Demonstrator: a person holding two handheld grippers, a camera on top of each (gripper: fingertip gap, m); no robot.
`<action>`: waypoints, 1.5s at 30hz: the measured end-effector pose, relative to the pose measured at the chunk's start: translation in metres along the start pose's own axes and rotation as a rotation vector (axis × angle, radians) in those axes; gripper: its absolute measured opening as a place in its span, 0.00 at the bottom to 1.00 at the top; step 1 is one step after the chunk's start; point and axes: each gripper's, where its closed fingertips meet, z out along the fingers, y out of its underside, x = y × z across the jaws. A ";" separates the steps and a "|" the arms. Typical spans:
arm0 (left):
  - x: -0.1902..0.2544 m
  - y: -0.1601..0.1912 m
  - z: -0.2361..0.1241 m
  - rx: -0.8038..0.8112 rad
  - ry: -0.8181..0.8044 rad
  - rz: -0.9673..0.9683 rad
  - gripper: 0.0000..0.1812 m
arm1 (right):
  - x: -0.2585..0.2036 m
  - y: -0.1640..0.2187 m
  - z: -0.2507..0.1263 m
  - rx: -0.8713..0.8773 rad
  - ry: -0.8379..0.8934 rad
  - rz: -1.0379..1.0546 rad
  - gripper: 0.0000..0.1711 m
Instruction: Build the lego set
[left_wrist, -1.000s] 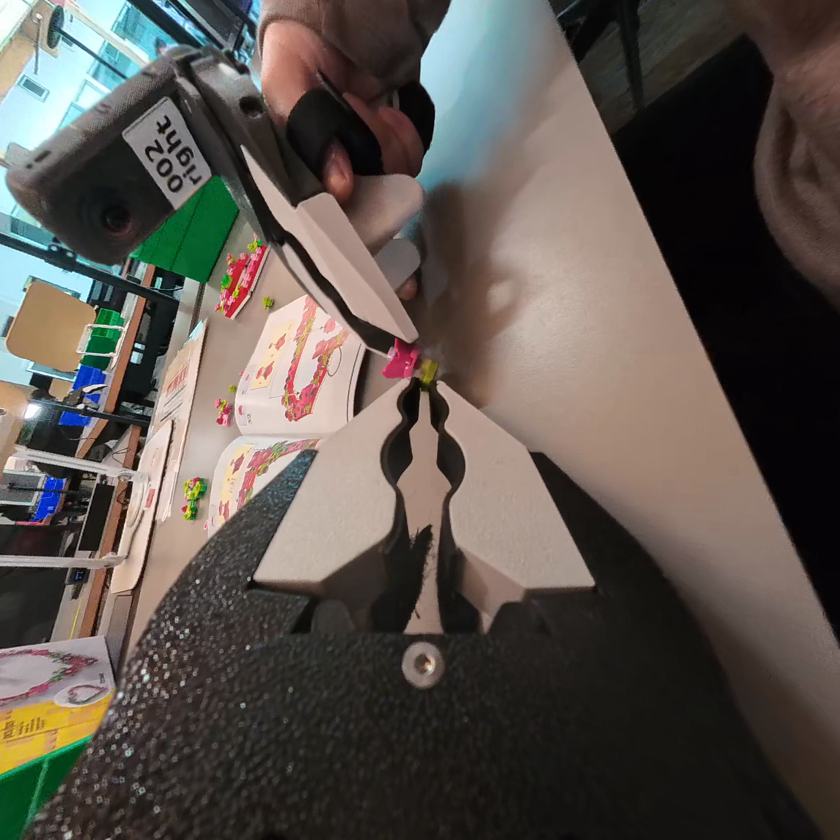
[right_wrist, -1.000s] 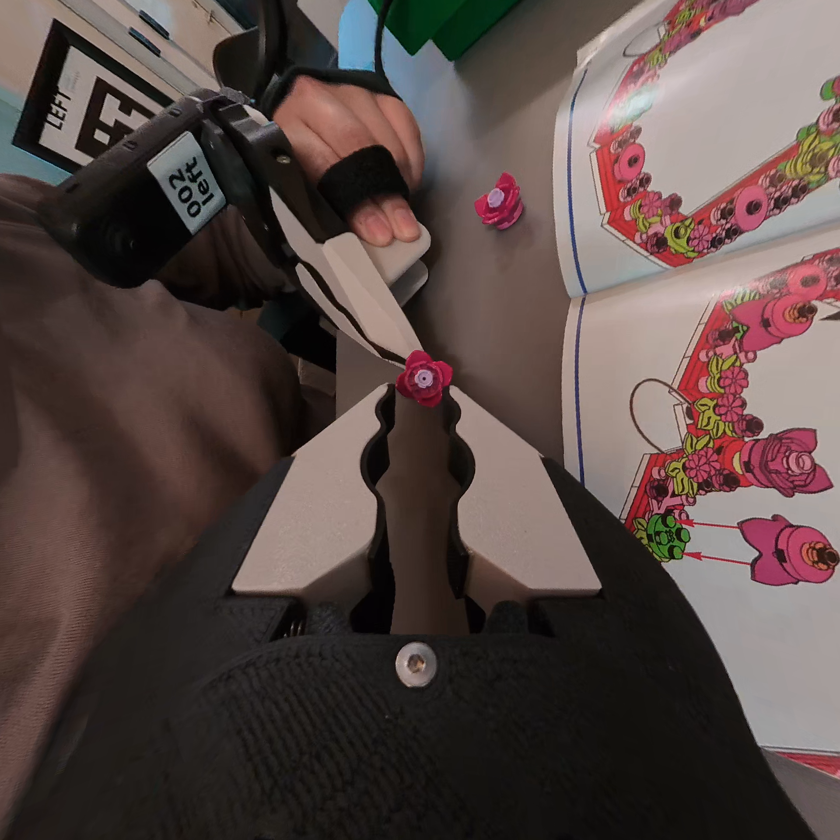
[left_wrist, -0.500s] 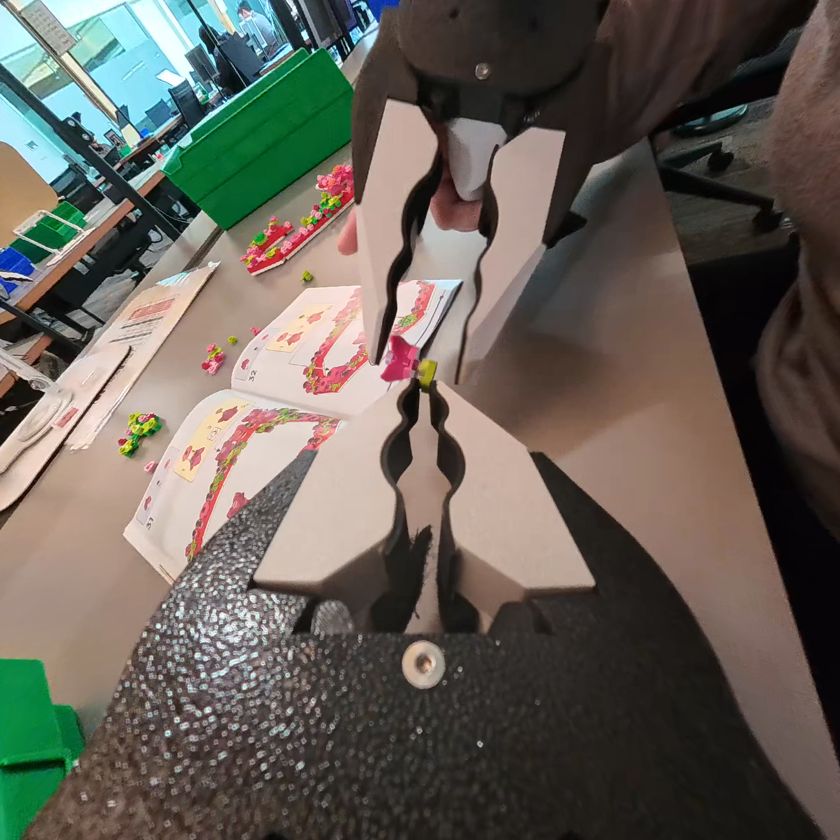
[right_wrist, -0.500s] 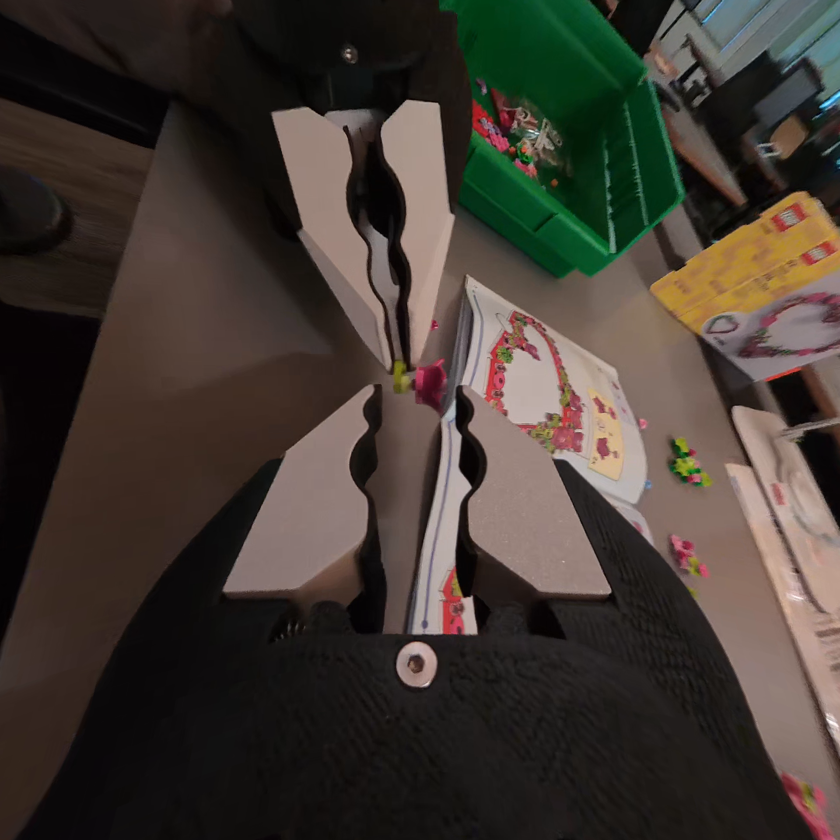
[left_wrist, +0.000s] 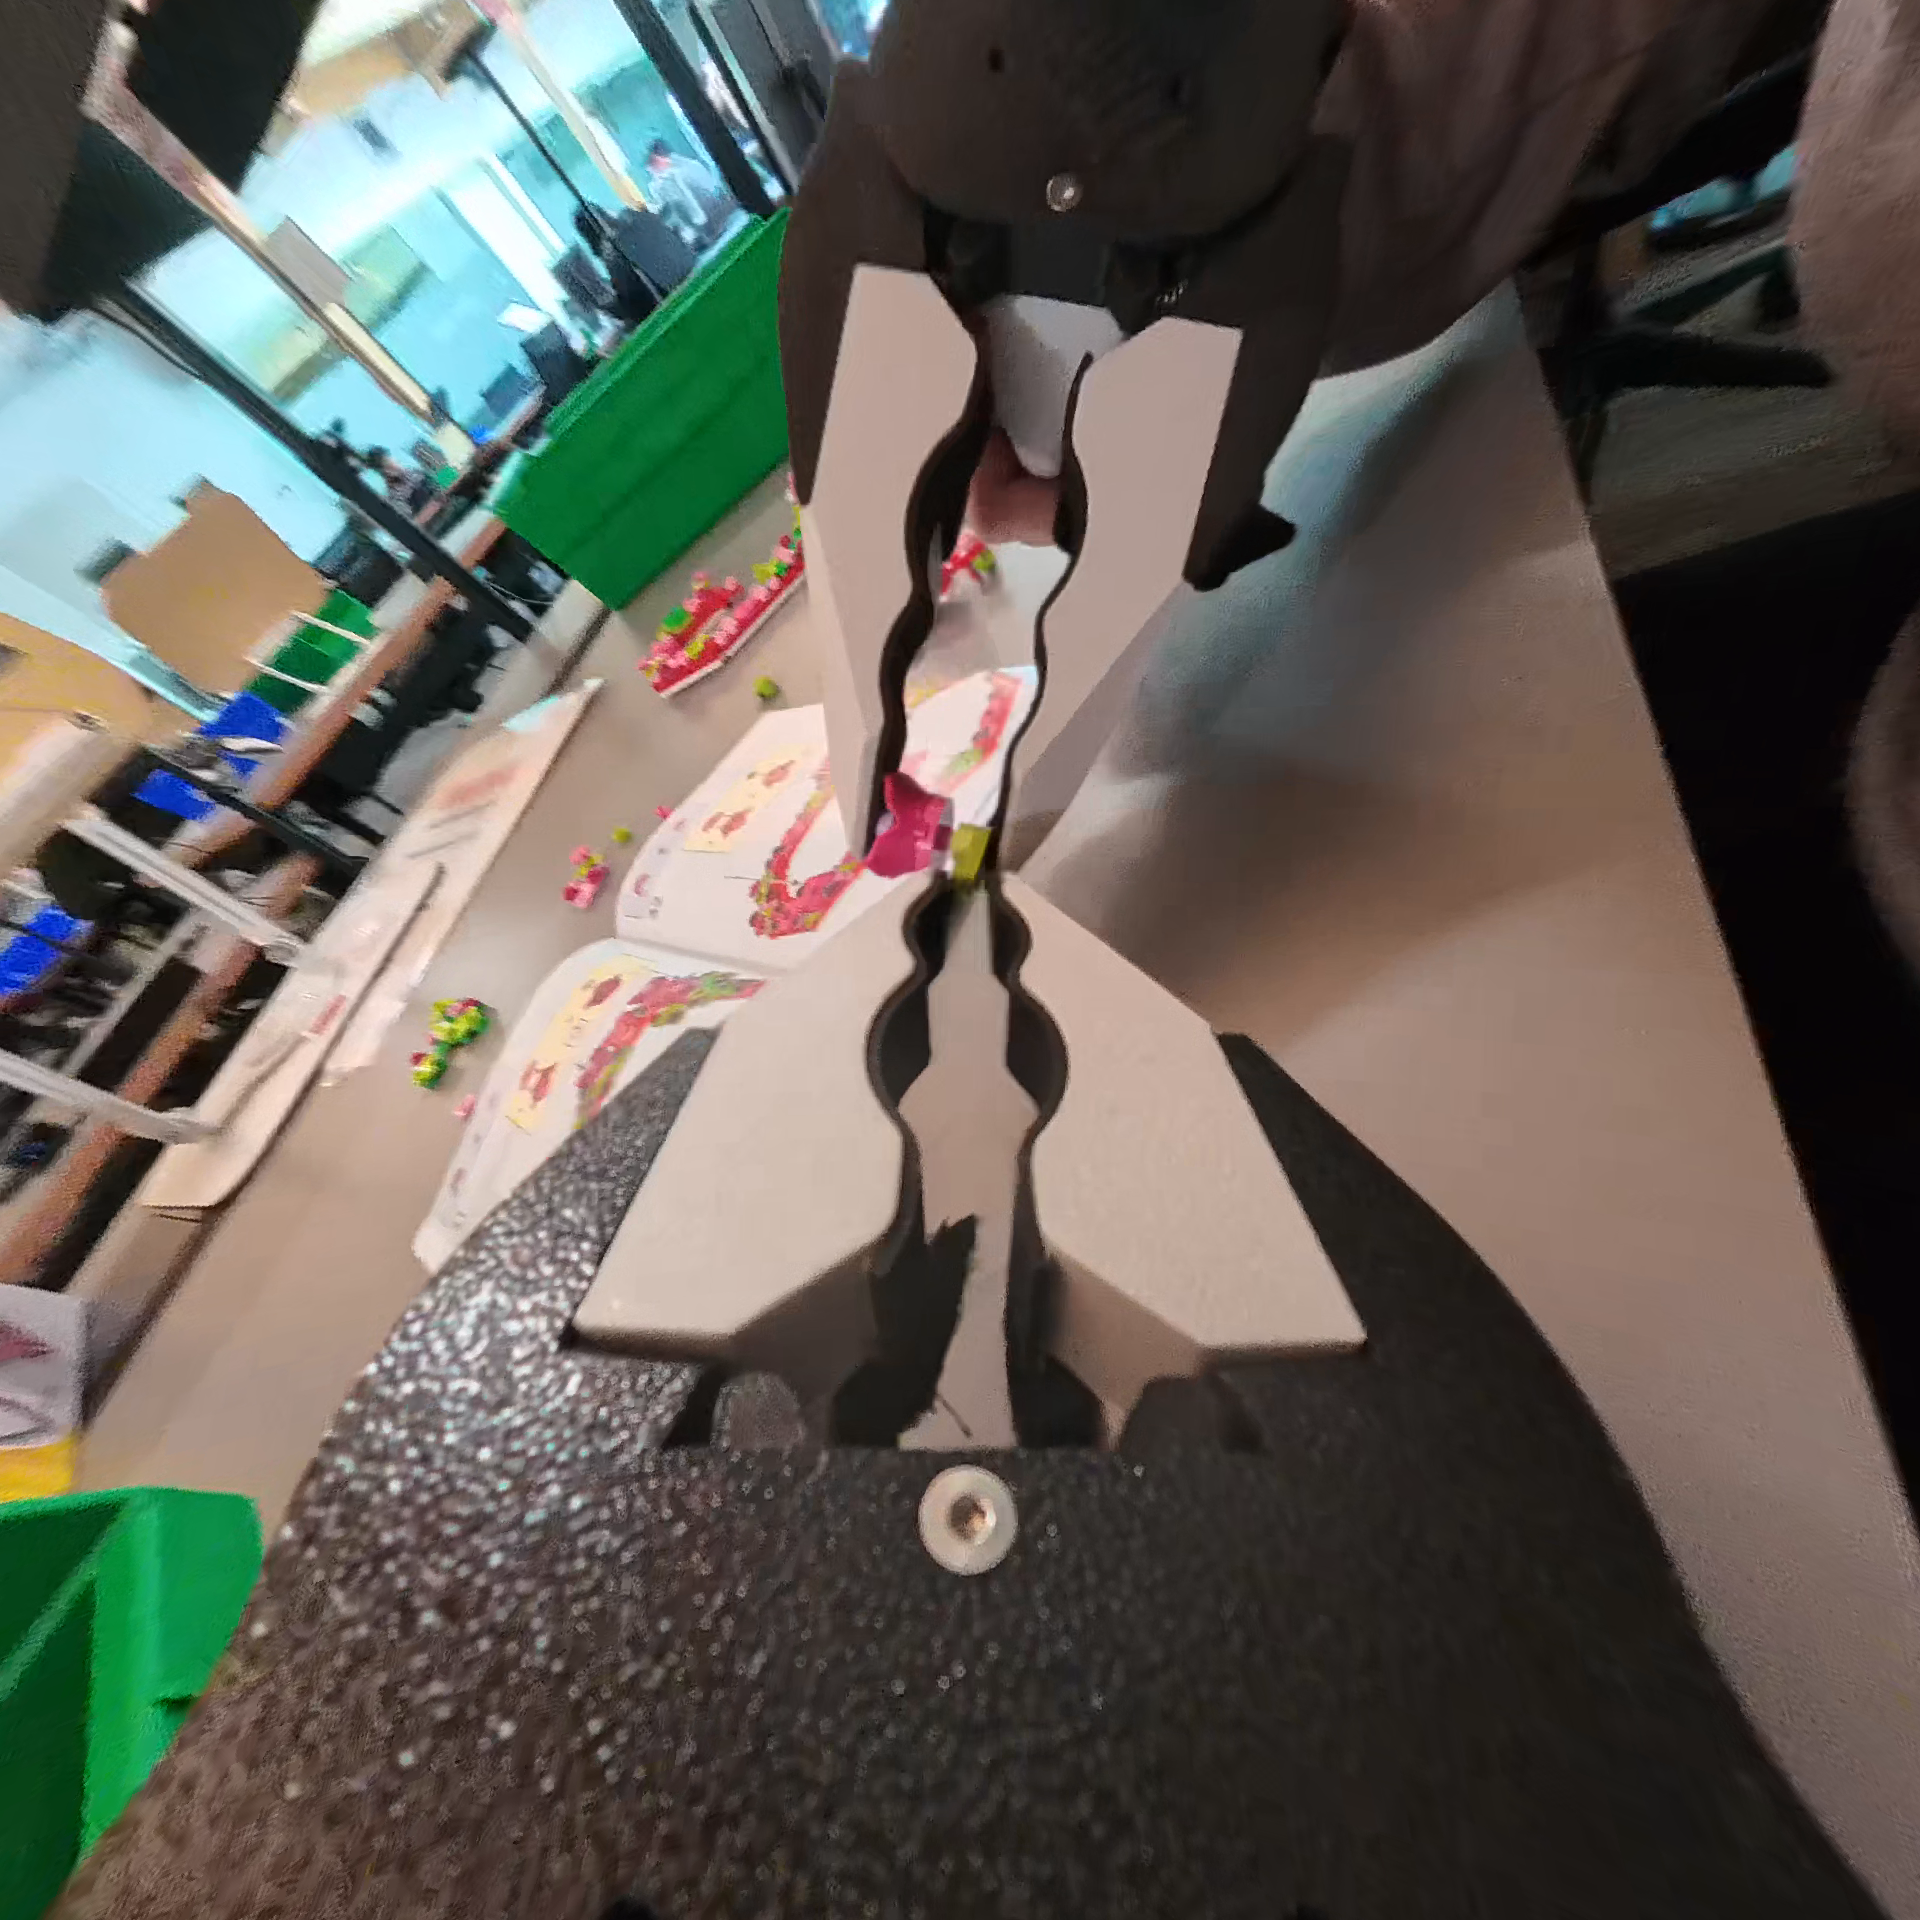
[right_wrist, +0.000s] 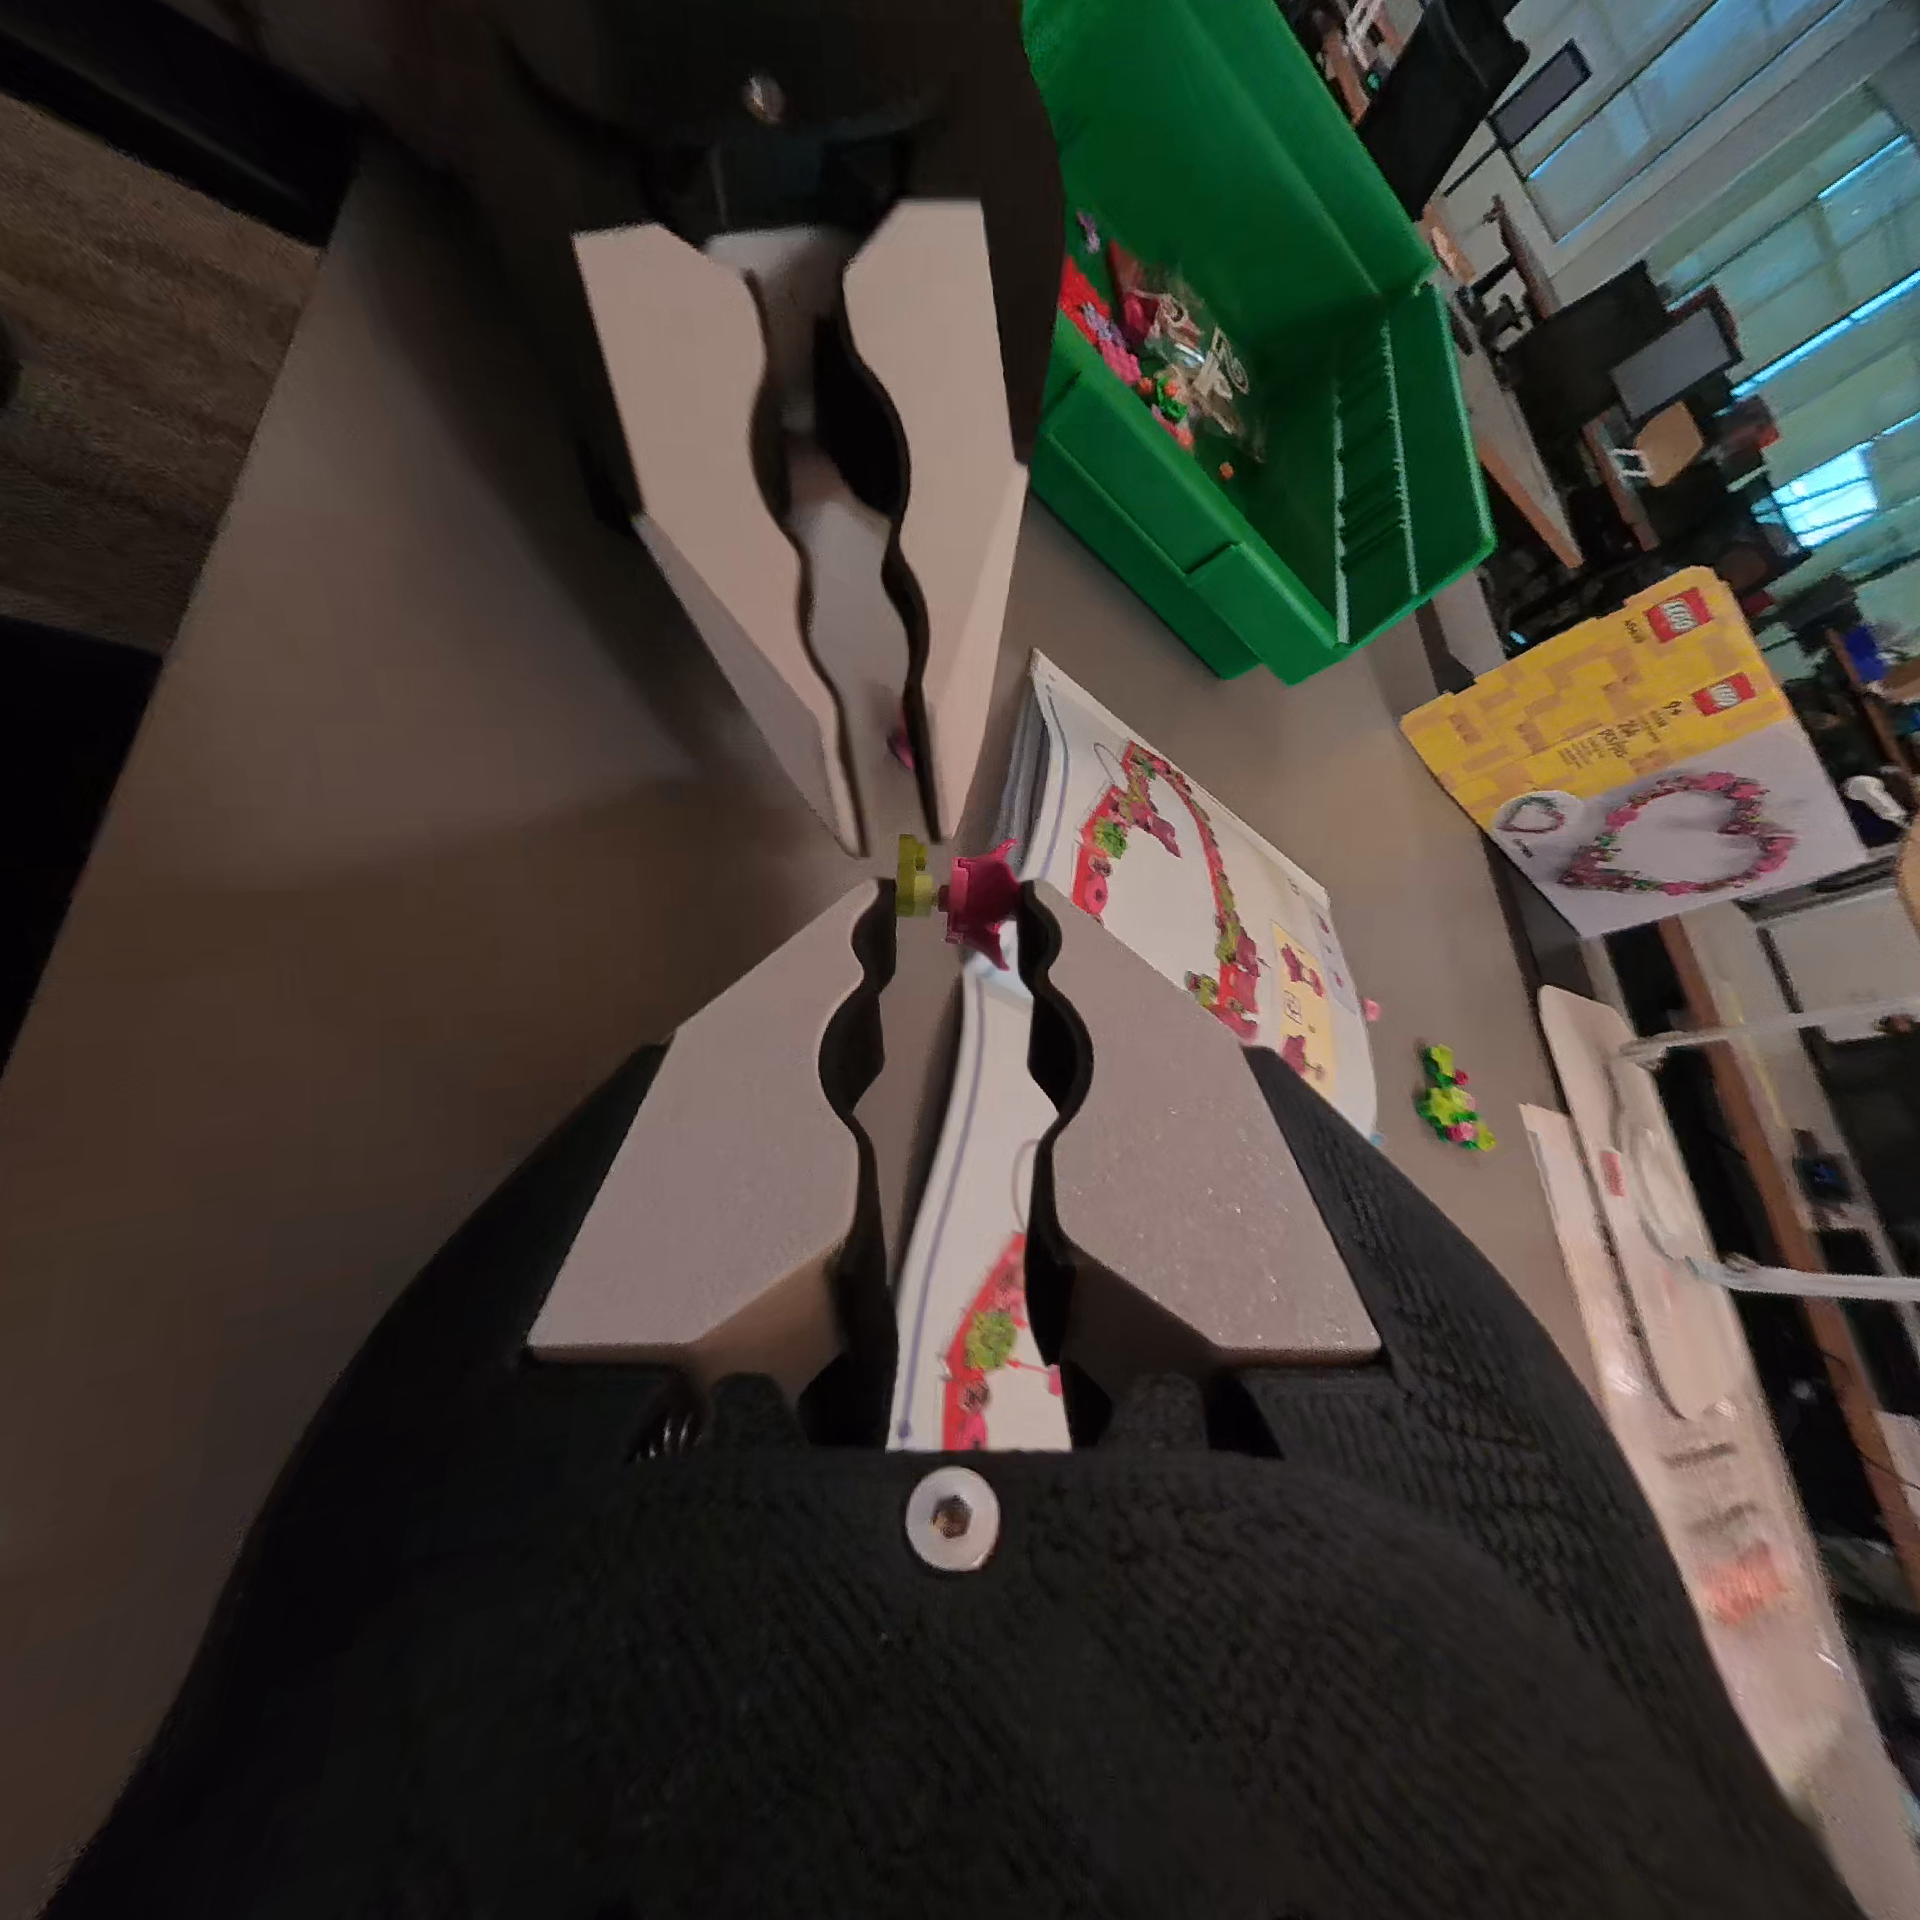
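The left gripper (left_wrist: 961, 883) is nearly closed, its tips pinching a small lime-green piece (left_wrist: 968, 854) that carries a magenta flower piece (left_wrist: 910, 826) on one side. The pair is held in the air above the grey table (left_wrist: 1403, 883), not resting on it. The right gripper (right_wrist: 951, 914) faces it tip to tip with its jaws a moderate way apart – the two joined pieces sit in that gap, the flower touching or almost touching one finger (right_wrist: 1039, 935); I cannot tell if it really presses.

As I judge it, the step in hand is to join or pass over this small flower assembly. The next move asks the right jaws to close on the flower squarely, without twisting it off the green piece.

Farther away, the open instruction booklet (right_wrist: 1174, 894) lies just beyond the grippers. The right wrist view alone shows the green bin (right_wrist: 1299, 582) with loose parts and the yellow set box (right_wrist: 1621, 748) – while the left wrist view alone shows the partly built red and pink strip (left_wrist: 717, 634) near another green bin (left_wrist: 665, 436), and small pieces (left_wrist: 449, 1039) scattered beside the booklet.
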 end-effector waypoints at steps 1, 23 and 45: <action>-0.001 0.001 0.000 -0.007 -0.017 0.018 0.06 | 0.004 0.004 -0.001 -0.015 0.023 -0.021 0.13; -0.024 -0.003 0.004 -0.008 -0.097 -0.259 0.13 | 0.025 0.014 -0.022 0.046 0.262 -0.099 0.12; -0.035 -0.047 0.047 0.054 -0.141 -0.306 0.18 | 0.052 0.016 -0.080 0.177 0.656 -0.463 0.12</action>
